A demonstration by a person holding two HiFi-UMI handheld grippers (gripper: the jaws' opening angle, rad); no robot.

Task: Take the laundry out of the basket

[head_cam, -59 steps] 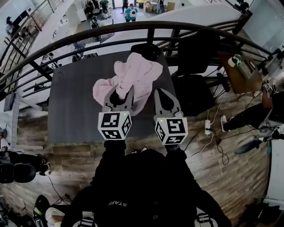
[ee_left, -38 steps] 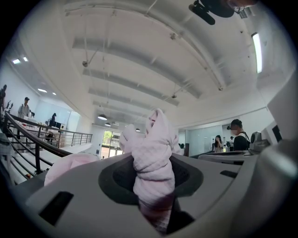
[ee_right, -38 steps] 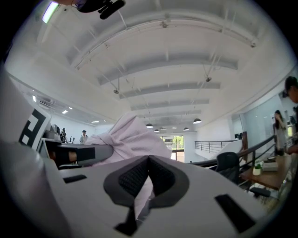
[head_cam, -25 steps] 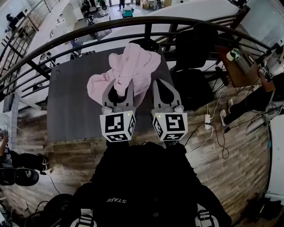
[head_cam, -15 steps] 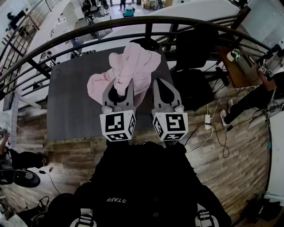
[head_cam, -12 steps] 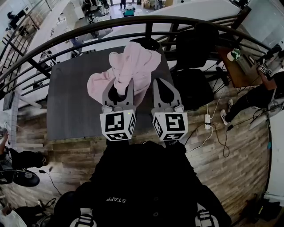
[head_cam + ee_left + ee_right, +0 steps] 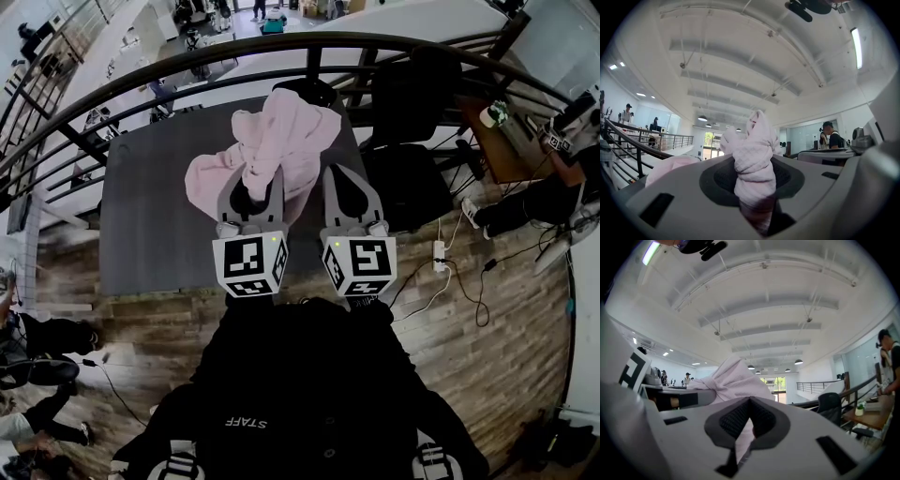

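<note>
Below both sets of jaws lies a dark grey rectangular counter [image 7: 150, 225], bare apart from what hangs over it. Past the jaw tips, at the counter's far edge, sits a black rounded object [image 7: 305, 92]; what it is cannot be told. Farther out, a curved black metal railing [image 7: 187, 70] sweeps across. To the right of the right jaws stands a black office chair [image 7: 412, 122], and nearer the person on that side a white power strip [image 7: 438, 267] lies on the wood-plank floor [image 7: 506, 337]. Nothing stands between the jaws and the counter except the fabric itself.

The pale pink waffle-weave cloth [image 7: 286, 141] is bunched and twisted into a thick rope where it is held. It loosens into rumpled folds beyond the jaw tips and spills in a rounded lobe to the left of the left jaws. It sits over the counter, lifted in front of the person.

The left gripper [image 7: 251, 178] has its jaws closed on the twisted neck of the cloth, held partly apart by the thickness of the bundle between the pads. The right gripper [image 7: 332, 174] sits just beside it with its jaws almost together. Its own view shows a thin strip of the pink fabric in the slit between the pads, with more of the cloth heaped just past the tips to the left.

The twisted part runs lengthwise along the left jaws, pointing forward out of them and away from the person.
</note>
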